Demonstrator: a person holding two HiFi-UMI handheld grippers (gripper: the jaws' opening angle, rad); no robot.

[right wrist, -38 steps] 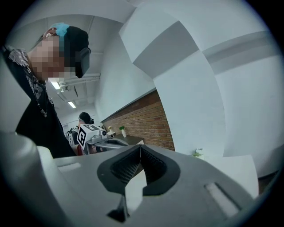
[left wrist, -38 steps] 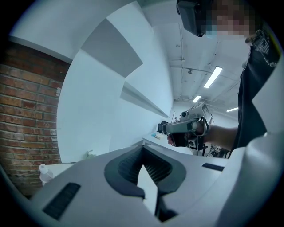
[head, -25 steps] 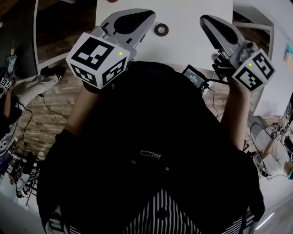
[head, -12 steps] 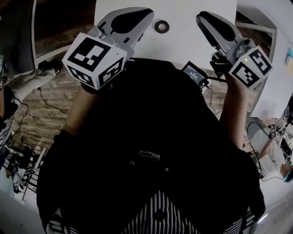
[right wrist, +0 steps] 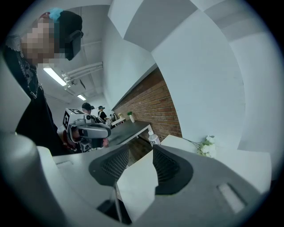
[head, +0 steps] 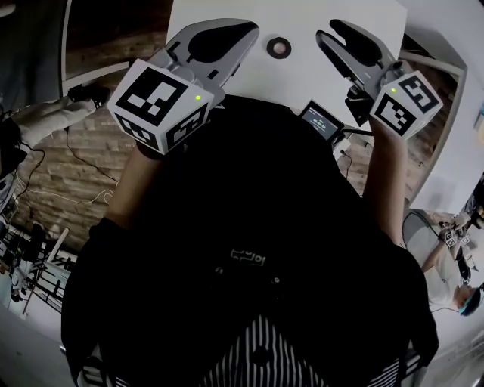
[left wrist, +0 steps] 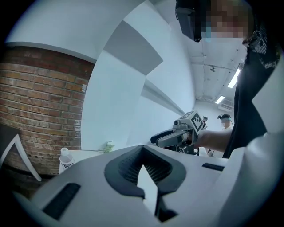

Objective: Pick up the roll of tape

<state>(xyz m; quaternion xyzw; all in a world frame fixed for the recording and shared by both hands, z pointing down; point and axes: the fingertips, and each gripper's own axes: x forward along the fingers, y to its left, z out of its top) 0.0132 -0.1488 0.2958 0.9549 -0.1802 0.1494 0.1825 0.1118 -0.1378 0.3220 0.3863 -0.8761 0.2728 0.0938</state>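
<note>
Head view looks steeply down; gripper views skim the table [head: 306, 17].

Lab-like workspace — brick wall [left wrist: 40, 102], white table [head: 302, 23], other operators [right wrist: 88, 108].

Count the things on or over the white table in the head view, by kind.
Roll of tape: 1
Grippers: 2 (left gripper, shut; right gripper, jaws opening, nothing between them)
Total: 3
</note>
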